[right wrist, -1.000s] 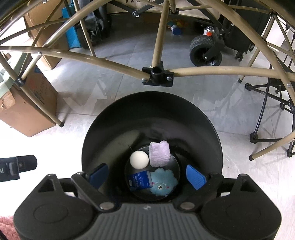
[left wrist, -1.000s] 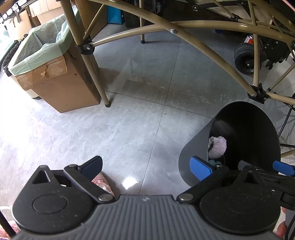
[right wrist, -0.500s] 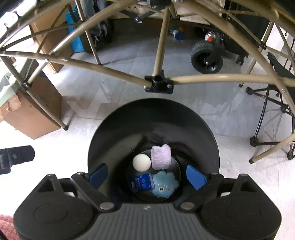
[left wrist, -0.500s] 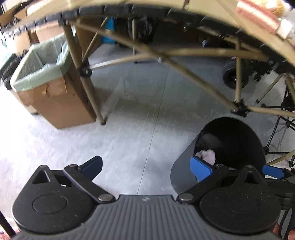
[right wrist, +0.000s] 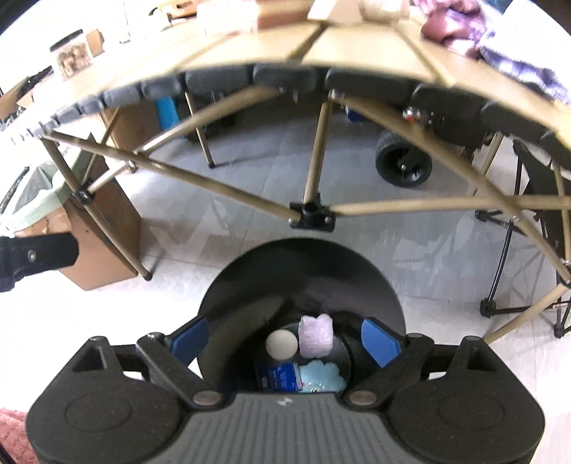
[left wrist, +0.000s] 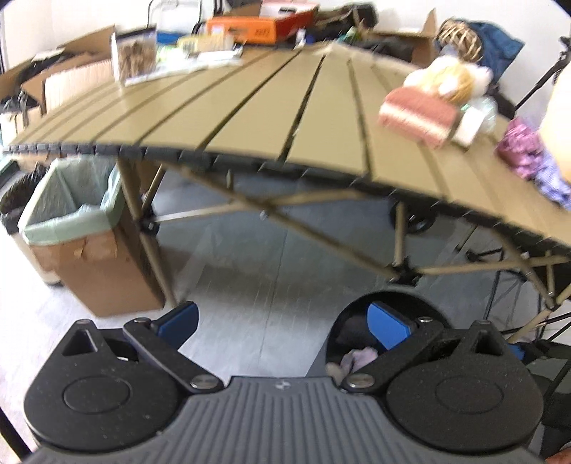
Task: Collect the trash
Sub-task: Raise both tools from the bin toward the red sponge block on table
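Observation:
A black round bin (right wrist: 303, 278) stands on the floor under the table's front edge; it also shows in the left wrist view (left wrist: 389, 303). Inside it lie a white ball (right wrist: 281, 344), a lilac foam wad (right wrist: 316, 335), a blue packet (right wrist: 277, 374) and a pale blue fluffy piece (right wrist: 321, 376). My right gripper (right wrist: 283, 337) is open and empty above the bin's mouth. My left gripper (left wrist: 283, 321) is open and empty, raised left of the bin. On the tan slatted table (left wrist: 249, 107) lie a pink striped cloth (left wrist: 417, 116), a yellow plush (left wrist: 453, 80) and purple cloth (left wrist: 531, 157).
A cardboard box lined with a green bag (left wrist: 75, 228) stands on the floor at the left. Tan table legs and braces (right wrist: 314, 167) cross behind the bin. A black wheel (right wrist: 403, 164) and a black stand (right wrist: 499, 267) are at the right. Boxes and clutter (left wrist: 249, 28) sit on the table's far side.
Both grippers have risen and tilted up. The tabletop and the things on it have come into view. The bin looks smaller and lower. Both stay open and empty.

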`<action>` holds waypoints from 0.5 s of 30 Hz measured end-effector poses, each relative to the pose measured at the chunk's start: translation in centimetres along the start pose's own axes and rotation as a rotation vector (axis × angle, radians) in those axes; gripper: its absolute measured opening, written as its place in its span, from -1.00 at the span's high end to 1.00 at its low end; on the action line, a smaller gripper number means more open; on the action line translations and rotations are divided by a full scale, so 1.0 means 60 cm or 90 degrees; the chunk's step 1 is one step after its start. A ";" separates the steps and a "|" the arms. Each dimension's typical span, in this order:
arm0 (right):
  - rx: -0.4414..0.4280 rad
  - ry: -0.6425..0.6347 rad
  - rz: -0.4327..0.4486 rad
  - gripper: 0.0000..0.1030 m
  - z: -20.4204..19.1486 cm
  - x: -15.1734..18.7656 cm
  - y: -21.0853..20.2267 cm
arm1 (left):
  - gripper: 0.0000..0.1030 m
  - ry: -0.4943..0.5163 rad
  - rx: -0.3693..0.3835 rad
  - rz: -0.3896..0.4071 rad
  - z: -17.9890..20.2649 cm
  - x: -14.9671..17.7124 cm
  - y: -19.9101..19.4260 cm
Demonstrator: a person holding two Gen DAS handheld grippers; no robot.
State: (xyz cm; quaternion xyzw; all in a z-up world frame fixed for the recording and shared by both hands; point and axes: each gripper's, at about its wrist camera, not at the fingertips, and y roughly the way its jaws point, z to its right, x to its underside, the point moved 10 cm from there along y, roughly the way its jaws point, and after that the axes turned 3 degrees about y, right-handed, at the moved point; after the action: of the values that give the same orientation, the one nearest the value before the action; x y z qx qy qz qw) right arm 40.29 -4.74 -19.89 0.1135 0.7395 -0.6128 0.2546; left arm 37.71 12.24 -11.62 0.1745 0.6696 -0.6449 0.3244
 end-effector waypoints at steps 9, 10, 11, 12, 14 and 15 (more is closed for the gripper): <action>-0.009 0.015 0.076 -0.80 0.024 -0.027 -0.078 | -1.00 0.000 0.022 0.123 0.036 -0.069 -0.066; -0.008 0.018 0.086 -0.80 0.029 -0.029 -0.086 | -1.00 0.001 0.021 0.136 0.040 -0.077 -0.073; -0.008 0.019 0.095 -0.80 0.031 -0.032 -0.096 | -1.00 0.003 0.021 0.152 0.044 -0.086 -0.080; -0.009 0.021 0.105 -0.80 0.033 -0.036 -0.105 | -1.00 0.002 0.021 0.165 0.045 -0.094 -0.085; -0.009 0.022 0.128 -0.80 0.038 -0.044 -0.127 | -1.00 -0.008 0.012 0.198 0.048 -0.110 -0.098; -0.008 0.023 0.139 -0.80 0.041 -0.048 -0.138 | -1.00 -0.011 0.008 0.215 0.051 -0.118 -0.104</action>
State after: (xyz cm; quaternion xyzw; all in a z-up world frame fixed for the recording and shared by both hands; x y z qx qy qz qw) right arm 39.34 -8.55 -11.68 0.2028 0.7311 -0.5743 0.3075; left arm 39.43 9.89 -2.13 0.2810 0.6237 -0.5870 0.4330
